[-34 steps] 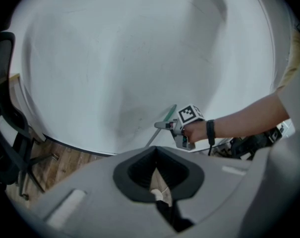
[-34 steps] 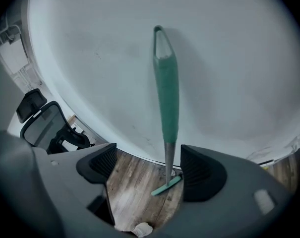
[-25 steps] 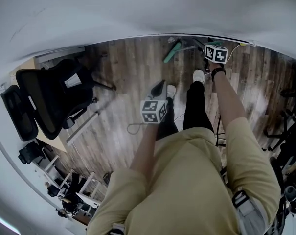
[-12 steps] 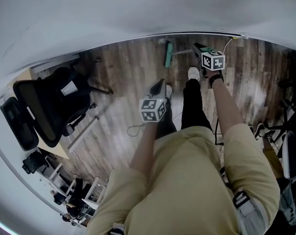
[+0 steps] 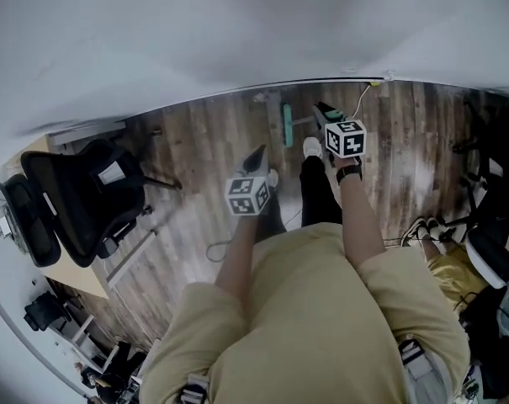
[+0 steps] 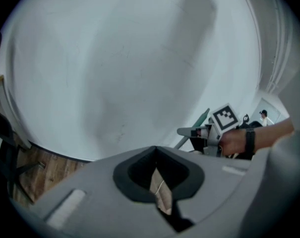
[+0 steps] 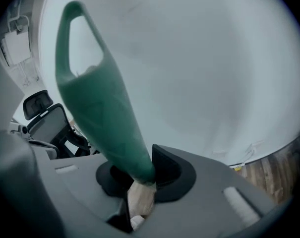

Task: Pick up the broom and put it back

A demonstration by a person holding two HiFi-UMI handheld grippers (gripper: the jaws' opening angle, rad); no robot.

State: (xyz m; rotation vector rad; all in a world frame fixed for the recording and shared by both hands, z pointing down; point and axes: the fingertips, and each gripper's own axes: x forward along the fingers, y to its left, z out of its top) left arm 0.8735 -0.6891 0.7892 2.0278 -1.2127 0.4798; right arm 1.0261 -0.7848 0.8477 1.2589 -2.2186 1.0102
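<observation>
Got the broom (image 7: 102, 108) clamped by its green handle in the right gripper (image 7: 140, 175), slanting with brush end low by the wood floor (image 5: 204, 141) near the white wall (image 5: 237, 32), and the left gripper (image 6: 157, 152) pinched shut, empty, nearby.

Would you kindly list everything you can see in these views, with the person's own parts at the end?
broom: one, green handle with a hanging loop, raised in front of the wall.
office chair: one, black, on the floor at the person's left.
floor: one, grey-brown wood planks, below the person.
wall: one, white, straight ahead.
shoes: two, white, on the floor beneath the grippers.
left gripper: one, grey, jaws shut with nothing between them.
right gripper: one, grey, jaws shut on the broom's green handle.
</observation>
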